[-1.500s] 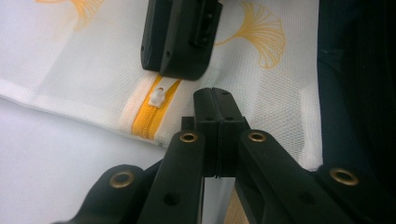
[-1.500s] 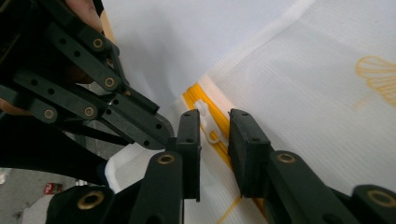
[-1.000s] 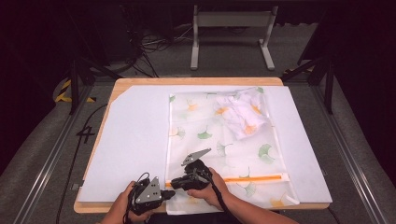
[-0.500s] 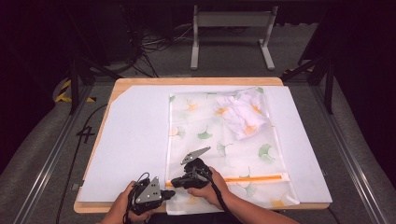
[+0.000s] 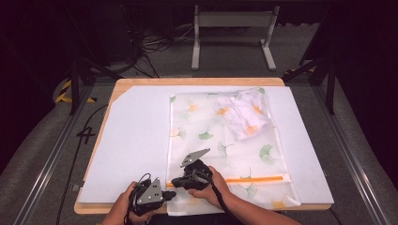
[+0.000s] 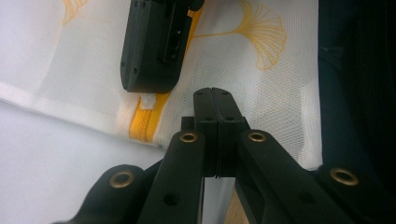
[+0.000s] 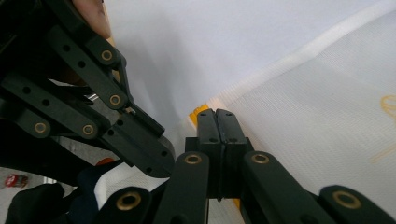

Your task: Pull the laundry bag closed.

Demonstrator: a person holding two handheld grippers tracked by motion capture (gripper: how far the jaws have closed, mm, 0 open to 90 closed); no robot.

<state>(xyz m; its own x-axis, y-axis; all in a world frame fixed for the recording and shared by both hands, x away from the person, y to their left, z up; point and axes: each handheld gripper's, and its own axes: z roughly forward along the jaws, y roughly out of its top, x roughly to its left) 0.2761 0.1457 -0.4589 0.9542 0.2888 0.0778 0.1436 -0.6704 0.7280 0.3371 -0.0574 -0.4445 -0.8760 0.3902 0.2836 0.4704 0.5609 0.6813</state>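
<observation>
Bag (image 5: 225,140) of leaf-print mesh, flat on the white sheet (image 5: 136,140) that covers the bench (image 5: 141,83), right of centre, near edge at the bench's front. White garment (image 5: 246,115) bunched inside at the far right corner. Orange zipper (image 5: 256,179) across the near end, apparently closed over the stretch in view.

Hardly any change from a second ago: bag, garment and both hands in the same places. One small difference: right claw (image 5: 174,182), a sliver open then, now fully closed at the zipper's left end. Left claw (image 5: 170,193) closed then and now, just beside the right one, tips toward the same corner of the bag.

Probable meaning: grip on the zipper end just taken, corner pinned, pull along the zipper not yet begun.

Hard to make out:
- Whether anything sits between the jaws. In the left gripper view, left claw (image 6: 213,91) shut over mesh at the bag's edge, but pinched cloth or mere contact, impossible to tell.
- In the same view, right claw (image 6: 149,84) over the zipper (image 6: 147,116), slider hidden beneath; a small white tab (image 6: 147,101) just past its tip.
- In the right gripper view, right claw (image 7: 215,112) shut, a speck of orange beside the tips, slider not visible.
- Zipper's left end masked by both hands in the high view.
- Forearms cut off at the bottom edge.
</observation>
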